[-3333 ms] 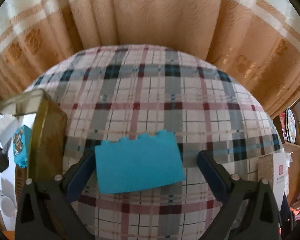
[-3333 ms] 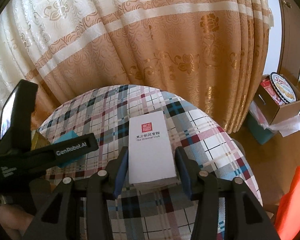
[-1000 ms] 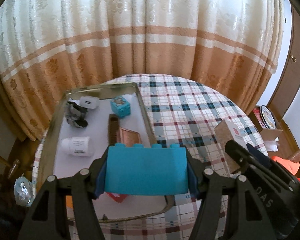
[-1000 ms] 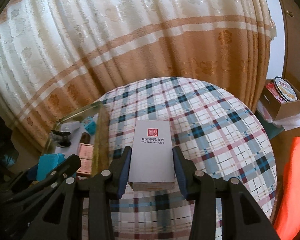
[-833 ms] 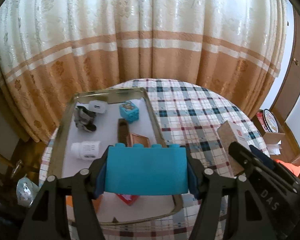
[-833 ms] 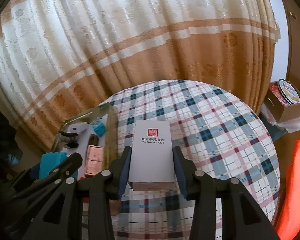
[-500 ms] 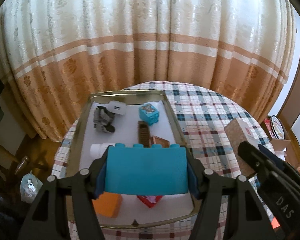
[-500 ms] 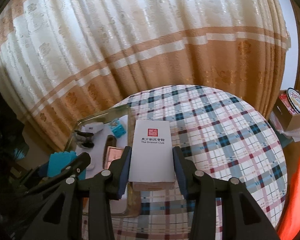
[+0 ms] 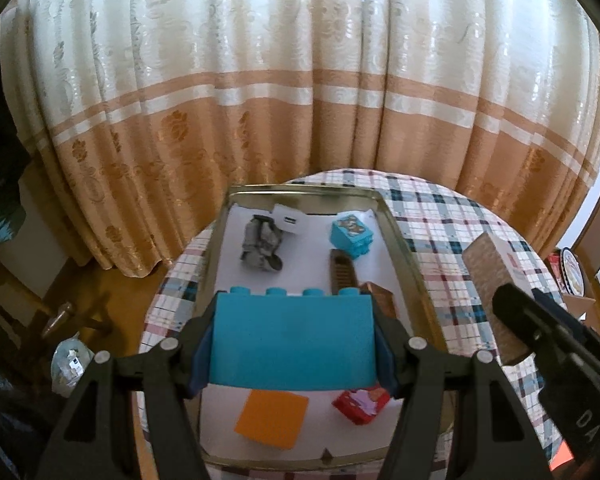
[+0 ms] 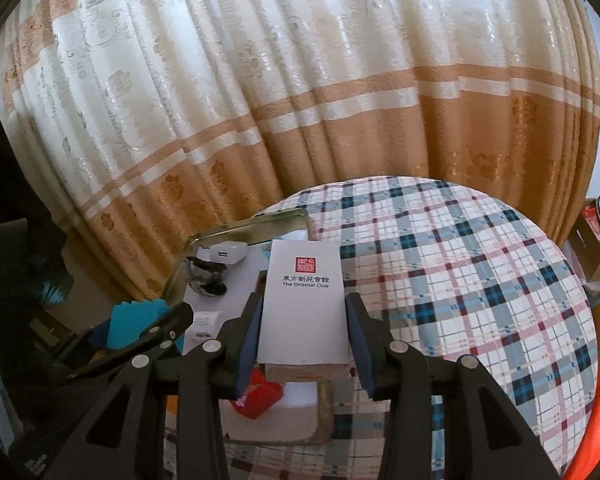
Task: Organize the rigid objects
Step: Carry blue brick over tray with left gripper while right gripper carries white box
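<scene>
The left claw grips a blue toy brick by its two ends, held in the air above the metal tray; the right claw grips a white box by its long sides, held over the tray's right rim; the tray sits at the left of the round surface with a plaid cloth; inside it lie an orange square, a red box, a small blue cube and a white charger.
</scene>
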Available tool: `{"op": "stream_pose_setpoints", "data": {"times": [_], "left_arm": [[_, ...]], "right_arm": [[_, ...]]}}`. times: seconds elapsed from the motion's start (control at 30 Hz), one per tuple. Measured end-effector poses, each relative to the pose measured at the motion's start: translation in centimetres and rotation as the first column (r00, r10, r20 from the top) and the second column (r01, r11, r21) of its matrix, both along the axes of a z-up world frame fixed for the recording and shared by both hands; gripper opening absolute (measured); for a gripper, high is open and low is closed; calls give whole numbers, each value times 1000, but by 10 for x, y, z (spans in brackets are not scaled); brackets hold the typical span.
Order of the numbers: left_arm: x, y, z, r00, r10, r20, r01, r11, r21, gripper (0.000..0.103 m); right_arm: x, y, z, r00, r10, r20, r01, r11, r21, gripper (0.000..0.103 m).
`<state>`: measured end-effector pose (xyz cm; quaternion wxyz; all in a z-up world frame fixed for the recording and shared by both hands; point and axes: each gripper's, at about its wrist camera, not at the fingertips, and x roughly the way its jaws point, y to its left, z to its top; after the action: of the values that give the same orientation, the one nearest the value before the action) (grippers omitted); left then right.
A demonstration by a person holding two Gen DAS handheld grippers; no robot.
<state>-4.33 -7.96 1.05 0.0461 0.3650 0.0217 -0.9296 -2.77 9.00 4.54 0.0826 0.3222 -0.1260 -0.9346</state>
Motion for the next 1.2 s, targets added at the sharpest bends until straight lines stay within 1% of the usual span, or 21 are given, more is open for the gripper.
{"op": "stream_pose_setpoints", "data": {"times": [0.2,0.33,0.63,1.0,1.2], "left_arm": [[-5,-18,-3,999,44,6,-44,999,0,64],[-8,-25,-7,998,60,11,-60,998,-7,64],[-15,-33,-14,997,71,30,-71,997,-9,64],[-24,-43,-25,995,72,65,-73,997,2,64],[-29,-43,-30,995,61,80,-61,998,-4,64]], "right_arm": [[-9,-11,6,1000,18,-17,-18,1000,11,44],[-16,-14,5,1000,21,-16,-21,1000,10,44],[-28,-21,0,1000,21,-8,-21,1000,20,44],[-45,-28,-7,1000,13,9,-13,998,55,44],[-52,-29,-11,1000,5,18,-6,997,70,44]]}}
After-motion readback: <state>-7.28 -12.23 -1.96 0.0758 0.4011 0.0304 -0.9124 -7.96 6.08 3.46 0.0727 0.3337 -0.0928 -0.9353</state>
